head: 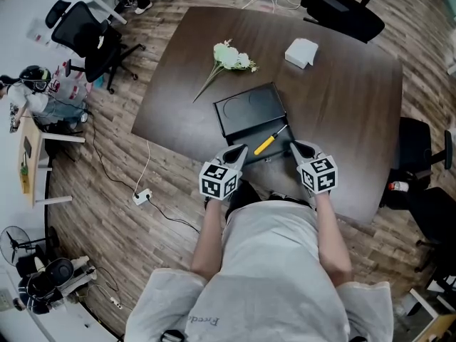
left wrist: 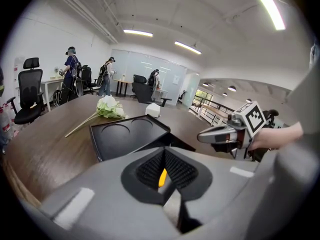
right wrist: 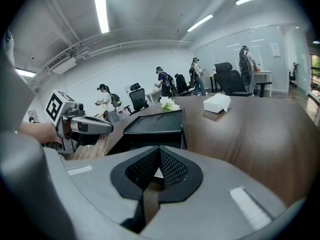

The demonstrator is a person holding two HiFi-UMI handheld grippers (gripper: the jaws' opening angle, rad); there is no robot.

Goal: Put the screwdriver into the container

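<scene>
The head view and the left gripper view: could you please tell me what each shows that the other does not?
Only the head view shows the whole yellow-handled screwdriver lying at the black rectangular container's near edge, plus the left gripper from outside. Only the left gripper view shows that gripper's jaws together, ceiling strip lights and people at far desks. Both show the container, white flowers, white tissue box and right gripper.

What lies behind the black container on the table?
White flowers and a white box lie on the table beyond the container. In the right gripper view the container covers the flower stems.
</scene>
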